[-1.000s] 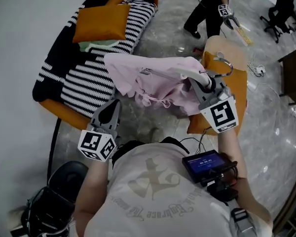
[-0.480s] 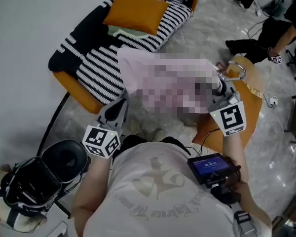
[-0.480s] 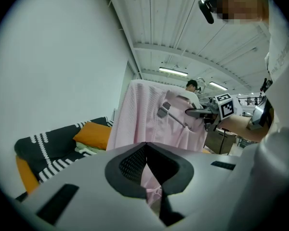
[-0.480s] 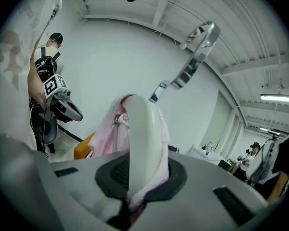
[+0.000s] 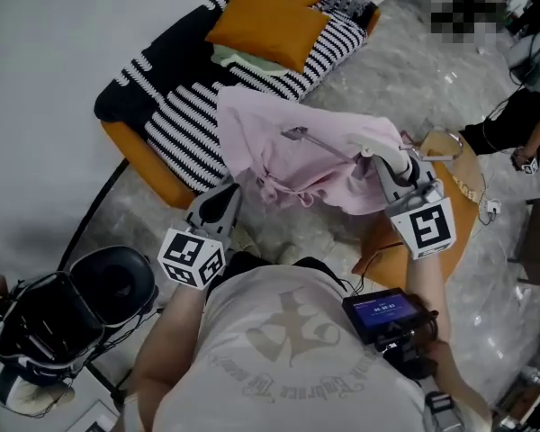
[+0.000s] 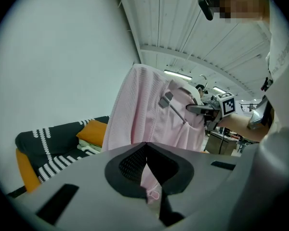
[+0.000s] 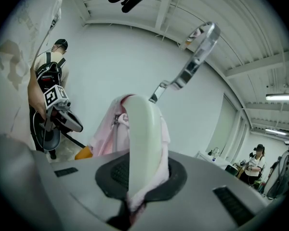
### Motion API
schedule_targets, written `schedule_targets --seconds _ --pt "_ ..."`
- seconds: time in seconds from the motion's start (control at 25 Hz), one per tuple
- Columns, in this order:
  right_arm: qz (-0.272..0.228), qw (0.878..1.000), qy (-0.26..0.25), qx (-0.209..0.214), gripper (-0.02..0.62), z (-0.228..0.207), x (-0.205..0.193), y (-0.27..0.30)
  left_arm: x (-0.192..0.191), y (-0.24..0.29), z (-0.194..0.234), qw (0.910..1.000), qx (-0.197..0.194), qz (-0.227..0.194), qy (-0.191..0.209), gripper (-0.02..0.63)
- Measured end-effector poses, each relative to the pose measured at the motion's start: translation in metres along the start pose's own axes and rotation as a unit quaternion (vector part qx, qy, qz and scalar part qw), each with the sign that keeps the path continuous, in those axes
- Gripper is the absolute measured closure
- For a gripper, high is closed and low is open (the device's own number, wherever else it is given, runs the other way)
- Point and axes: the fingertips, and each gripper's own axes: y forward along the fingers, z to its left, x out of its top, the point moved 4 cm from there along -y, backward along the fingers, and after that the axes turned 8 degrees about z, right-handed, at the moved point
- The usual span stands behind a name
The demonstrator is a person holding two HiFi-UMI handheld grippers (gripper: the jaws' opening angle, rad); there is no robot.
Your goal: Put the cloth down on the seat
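A pink cloth (image 5: 288, 147) hangs on a cream hanger (image 7: 142, 138) with a metal hook (image 7: 195, 57). My right gripper (image 5: 387, 160) is shut on one arm of the hanger, with a fold of cloth pinched in too. The cloth is held in the air, partly over the near edge of the black-and-white striped sofa (image 5: 175, 120). My left gripper (image 5: 227, 194) is low by the sofa's front, below the cloth's hem and apart from it. Its jaws are shut with nothing in them. In the left gripper view the cloth (image 6: 149, 114) hangs just beyond the jaws.
An orange cushion (image 5: 270, 25) and a pale green cloth (image 5: 243, 59) lie on the sofa. An orange stool with a tan top (image 5: 454, 183) stands under my right arm. A black chair or bag (image 5: 67, 309) sits at the lower left. Another person (image 5: 522, 124) is at the right.
The head view has swung, so the sofa now sits higher and further right. The cloth stays on its hanger in the right gripper. The left gripper keeps its place below it.
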Motion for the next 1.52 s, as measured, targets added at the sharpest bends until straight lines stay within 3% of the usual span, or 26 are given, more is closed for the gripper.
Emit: schedule_targets --seconds 0.48,0.92,1.28,1.52 --pt "-0.028 0.999 -0.015 0.021 0.565 0.009 0.055 0.053 0.004 -0.026 0.067 0.9989 0.032 -0.020 -0.028 0.594" --pt "-0.085 0.994 -0.037 0.060 0.565 0.007 0.138 0.104 0.012 -0.046 0.117 0.9961 0.056 -0.050 -0.045 0.594" --pt "-0.119 0.988 -0.034 0.089 0.563 0.043 0.196 0.182 0.004 -0.092 0.179 0.9885 0.113 -0.080 -0.062 0.594" --pt "-0.129 0.986 -0.022 0.101 0.563 0.053 0.214 0.216 -0.008 -0.107 0.199 0.9839 0.141 -0.076 -0.080 0.594"
